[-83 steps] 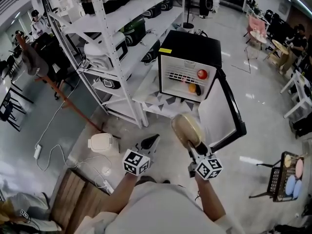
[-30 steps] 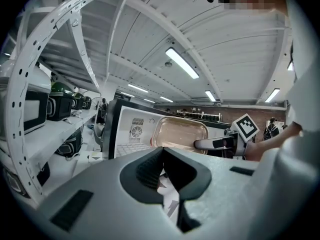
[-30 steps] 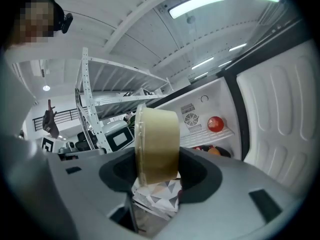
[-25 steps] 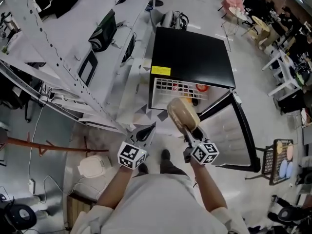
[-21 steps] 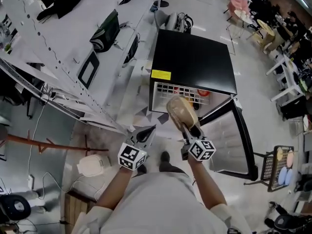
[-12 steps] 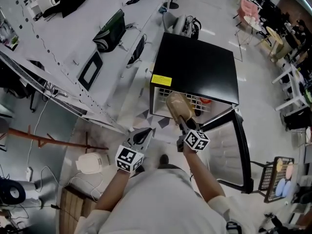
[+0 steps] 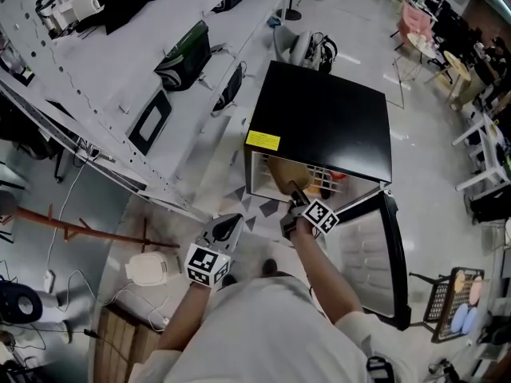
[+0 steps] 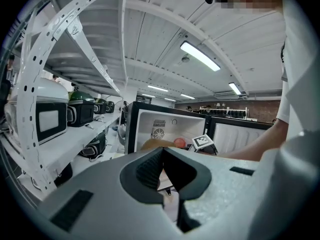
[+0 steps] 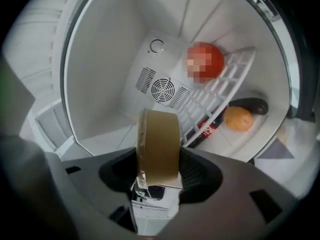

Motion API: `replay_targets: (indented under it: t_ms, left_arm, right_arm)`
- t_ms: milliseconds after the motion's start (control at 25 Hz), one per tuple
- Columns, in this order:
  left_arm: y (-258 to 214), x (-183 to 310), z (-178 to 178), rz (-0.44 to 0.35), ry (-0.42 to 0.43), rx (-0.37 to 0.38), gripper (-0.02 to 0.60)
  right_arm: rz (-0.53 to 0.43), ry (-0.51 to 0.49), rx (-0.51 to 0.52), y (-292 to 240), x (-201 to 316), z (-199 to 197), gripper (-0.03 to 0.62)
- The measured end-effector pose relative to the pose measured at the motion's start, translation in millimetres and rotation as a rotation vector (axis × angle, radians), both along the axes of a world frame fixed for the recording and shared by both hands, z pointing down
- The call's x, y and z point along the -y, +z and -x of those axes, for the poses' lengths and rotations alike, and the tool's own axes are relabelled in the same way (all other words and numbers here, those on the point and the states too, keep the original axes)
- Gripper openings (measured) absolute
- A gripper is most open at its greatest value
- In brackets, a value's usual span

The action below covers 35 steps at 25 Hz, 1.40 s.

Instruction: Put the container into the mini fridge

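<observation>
The black mini fridge stands open, its door swung out to the right. My right gripper is shut on the round tan container, which is at the fridge opening. In the right gripper view the container stands on edge between the jaws of the right gripper, facing the white interior. My left gripper hangs lower left of the fridge, jaws together and holding nothing. In the left gripper view the left gripper points toward the fridge.
Inside are a wire shelf with a red round item, an orange and a dark item below. A white shelving rack with appliances stands at left. A white cooker sits on the floor.
The person has stepped closer to the fridge. My right gripper has carried the container forward and down to the fridge opening. The left gripper stayed low at the left.
</observation>
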<state>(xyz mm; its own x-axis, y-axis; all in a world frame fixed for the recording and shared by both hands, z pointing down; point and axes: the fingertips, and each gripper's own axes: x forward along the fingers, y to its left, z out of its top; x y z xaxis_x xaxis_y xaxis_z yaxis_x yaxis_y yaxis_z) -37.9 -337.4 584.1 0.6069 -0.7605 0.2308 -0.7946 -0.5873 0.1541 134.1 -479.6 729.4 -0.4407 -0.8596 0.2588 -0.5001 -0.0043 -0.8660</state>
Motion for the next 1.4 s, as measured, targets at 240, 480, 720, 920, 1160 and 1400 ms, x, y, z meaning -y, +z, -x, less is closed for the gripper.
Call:
replay_targets:
  t_ms: [240, 480, 720, 920, 1160, 1400]
  left_arm:
    - [2, 1, 0, 0.005, -0.013, -0.001, 0.003]
    - [2, 0, 1, 0.008, -0.016, 0.001, 0.003]
    - [-1, -1, 1, -0.002, -0.005, 0.005, 0.003]
    - [-1, -3, -3, -0.005, 0.024, 0.001, 0.003]
    - [-2, -6, -6, -0.006, 0.049, 0.001, 0.003]
    - [-2, -9, -6, -0.006, 0.058, 0.000, 0.003]
  right_arm:
    - [0.062, 0.064, 0.216, 11, 16, 4, 0.233]
    - [0.091, 0.071, 0.250, 21, 22, 5, 0.362]
    - [0.051, 0.037, 0.223, 17, 12, 6, 0.393]
    - [0.035, 0.033, 0.194, 19, 0, 3, 0.397]
    - [-0.020, -0.009, -0.058, 11, -15, 0, 0.397]
    - [-0.102, -0.101, -0.449, 2, -31, 11, 0.391]
